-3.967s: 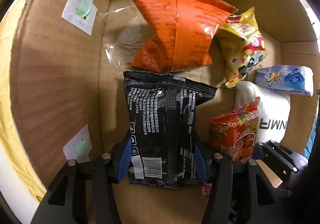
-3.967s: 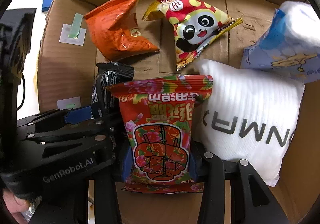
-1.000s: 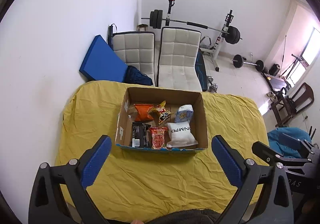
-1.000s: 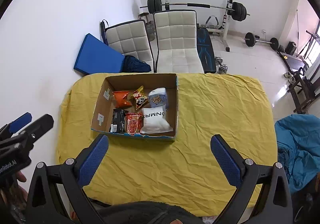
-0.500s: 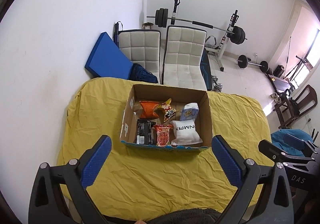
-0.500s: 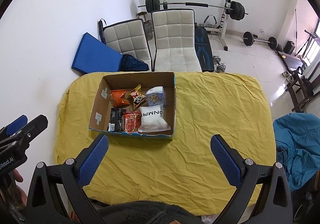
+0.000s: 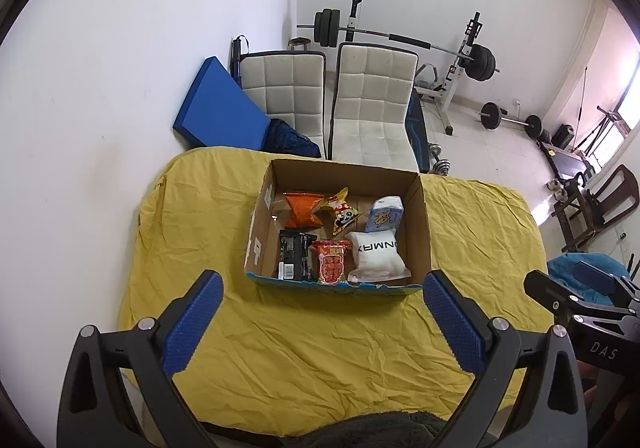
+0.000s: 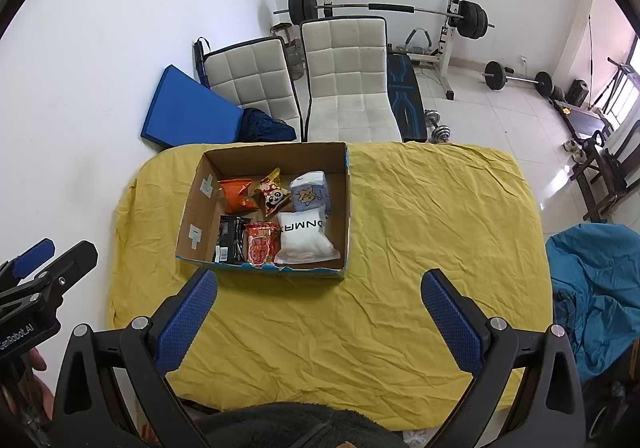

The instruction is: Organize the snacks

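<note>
Grippers are now hanging high above the table, where four seconds ago each was down inside the box clamped on a packet; the left gripper [image 7: 320,312] is spread wide with nothing between its blue pads, and the right gripper [image 8: 320,310] is likewise gaping and empty. Going left to right in the left wrist view, the yellow cloth [image 7: 192,232] is lying bare at nine o'clock, then the cardboard box [image 7: 423,224] is sitting near the centre, at about twelve o'clock from the left gripper. Inside it the black packet [image 7: 295,261] and the red packet [image 7: 332,262] are lying side by side along the near wall, with the white pouch [image 7: 378,254] to their right; behind them the orange bag [image 7: 302,209], the panda packet [image 7: 344,213] and the pale blue pack [image 7: 384,213] are filling the far row. No snack is showing outside the box, so the sorting is probably finishing
</note>
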`<state>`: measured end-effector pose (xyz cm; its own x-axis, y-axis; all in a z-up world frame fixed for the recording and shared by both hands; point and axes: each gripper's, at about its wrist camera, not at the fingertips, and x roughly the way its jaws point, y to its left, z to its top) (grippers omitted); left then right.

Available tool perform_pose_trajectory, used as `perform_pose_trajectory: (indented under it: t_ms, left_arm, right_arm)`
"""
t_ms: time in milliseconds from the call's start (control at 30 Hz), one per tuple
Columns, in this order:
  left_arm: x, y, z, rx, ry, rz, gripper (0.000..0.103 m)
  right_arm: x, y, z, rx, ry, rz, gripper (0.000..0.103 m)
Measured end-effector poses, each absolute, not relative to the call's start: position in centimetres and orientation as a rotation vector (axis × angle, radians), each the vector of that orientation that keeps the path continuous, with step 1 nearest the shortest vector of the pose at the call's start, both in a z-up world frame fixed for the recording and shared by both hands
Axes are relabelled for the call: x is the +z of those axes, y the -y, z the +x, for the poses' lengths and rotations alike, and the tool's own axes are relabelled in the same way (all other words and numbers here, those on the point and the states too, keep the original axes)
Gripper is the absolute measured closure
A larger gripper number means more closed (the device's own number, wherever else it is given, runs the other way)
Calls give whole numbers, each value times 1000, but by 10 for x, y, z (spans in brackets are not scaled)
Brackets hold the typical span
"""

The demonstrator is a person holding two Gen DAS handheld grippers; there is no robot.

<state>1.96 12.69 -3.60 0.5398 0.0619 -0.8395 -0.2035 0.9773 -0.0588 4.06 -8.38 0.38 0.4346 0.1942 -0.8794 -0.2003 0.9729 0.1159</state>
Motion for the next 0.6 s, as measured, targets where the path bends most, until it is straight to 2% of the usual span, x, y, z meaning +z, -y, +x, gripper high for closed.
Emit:
perform_pose_trajectory:
  t_ms: [600]
  left_arm:
    - [-38,-127,19,180,-1000,-142,0]
  right_arm:
    - [4,87,40,212,-1075,-19,0]
